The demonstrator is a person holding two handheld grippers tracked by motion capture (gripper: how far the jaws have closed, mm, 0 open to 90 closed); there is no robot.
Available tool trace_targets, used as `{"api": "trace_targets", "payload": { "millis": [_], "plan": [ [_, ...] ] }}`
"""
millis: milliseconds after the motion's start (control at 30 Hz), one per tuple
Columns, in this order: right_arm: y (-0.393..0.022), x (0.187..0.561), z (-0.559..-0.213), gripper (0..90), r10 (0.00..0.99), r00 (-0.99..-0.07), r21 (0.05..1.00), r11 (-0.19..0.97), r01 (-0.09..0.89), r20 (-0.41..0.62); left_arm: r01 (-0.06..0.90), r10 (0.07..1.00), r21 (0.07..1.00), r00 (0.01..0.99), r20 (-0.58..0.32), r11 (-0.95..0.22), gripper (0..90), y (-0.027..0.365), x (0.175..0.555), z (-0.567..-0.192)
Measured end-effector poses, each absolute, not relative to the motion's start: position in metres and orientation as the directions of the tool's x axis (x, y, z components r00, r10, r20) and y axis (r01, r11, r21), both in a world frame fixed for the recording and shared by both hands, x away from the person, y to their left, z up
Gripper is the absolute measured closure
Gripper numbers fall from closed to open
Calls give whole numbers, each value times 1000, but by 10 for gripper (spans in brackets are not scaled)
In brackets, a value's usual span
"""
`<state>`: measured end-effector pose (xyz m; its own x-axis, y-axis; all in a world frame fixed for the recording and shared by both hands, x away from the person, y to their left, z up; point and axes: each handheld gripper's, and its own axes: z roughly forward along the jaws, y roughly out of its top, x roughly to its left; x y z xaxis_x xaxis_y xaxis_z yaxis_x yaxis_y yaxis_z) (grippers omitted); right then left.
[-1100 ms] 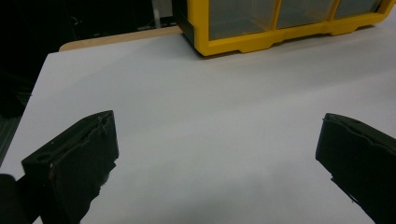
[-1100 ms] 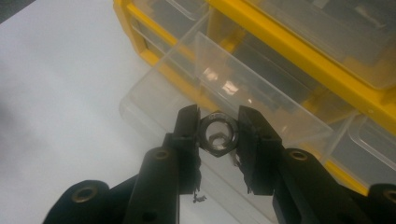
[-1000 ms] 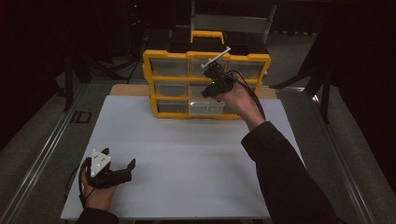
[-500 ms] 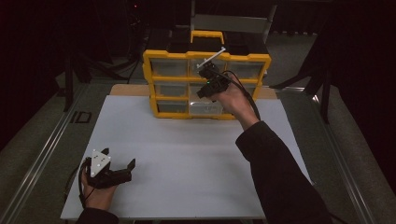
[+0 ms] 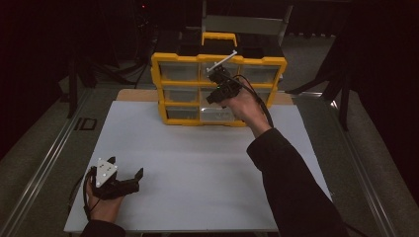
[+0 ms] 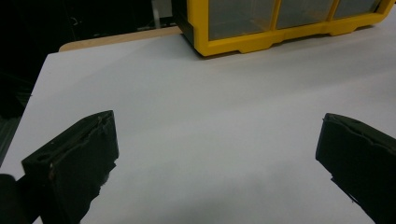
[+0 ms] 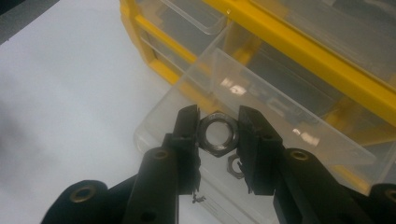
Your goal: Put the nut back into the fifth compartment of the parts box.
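A yellow drawer organizer (image 5: pixel 170 74) with clear drawers stands at the back of the white table (image 5: pixel 197 173). One clear drawer (image 7: pixel 280 121) is pulled out. My right gripper (image 7: pixel 217 116) hangs just above it, shut on a dark metal hex nut (image 7: pixel 217 135) held by its flats. A smaller nut (image 7: pixel 233 167) lies in the drawer below. From above, the right gripper (image 5: pixel 215 96) sits in front of the organizer's middle column. My left gripper (image 5: pixel 126 167) rests on the table at the near left, open, with nothing between its fingers (image 6: pixel 79 158).
The organizer's lower edge (image 6: pixel 261 44) lies well ahead of the left gripper, with bare white table between. A wooden board edge (image 5: pixel 136 95) shows behind the white sheet. Dark stands and rails surround the table.
The right hand, with the nut in its gripper, has shifted slightly to the left in front of the organizer. The left hand has stayed put.
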<state>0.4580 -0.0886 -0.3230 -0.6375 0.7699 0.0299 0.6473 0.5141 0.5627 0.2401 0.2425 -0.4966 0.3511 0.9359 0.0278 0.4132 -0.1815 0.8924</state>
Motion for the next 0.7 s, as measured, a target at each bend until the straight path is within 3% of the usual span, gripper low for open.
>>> {"api": "trace_targets", "payload": {
  "millis": [300,467,700],
  "plan": [
    [-90,458,-323,623,765,-643,583,503,638,43,413,936,893,351,27,-180,0,243,240,-497],
    [-93,454,-321,460,757,-651,594,502,629,50,413,936,892,351,28,-182,0,242,240,-497],
    [-101,448,-321,368,748,-663,598,519,611,29,413,936,892,352,29,-183,0,242,240,-497]
  ]
}}
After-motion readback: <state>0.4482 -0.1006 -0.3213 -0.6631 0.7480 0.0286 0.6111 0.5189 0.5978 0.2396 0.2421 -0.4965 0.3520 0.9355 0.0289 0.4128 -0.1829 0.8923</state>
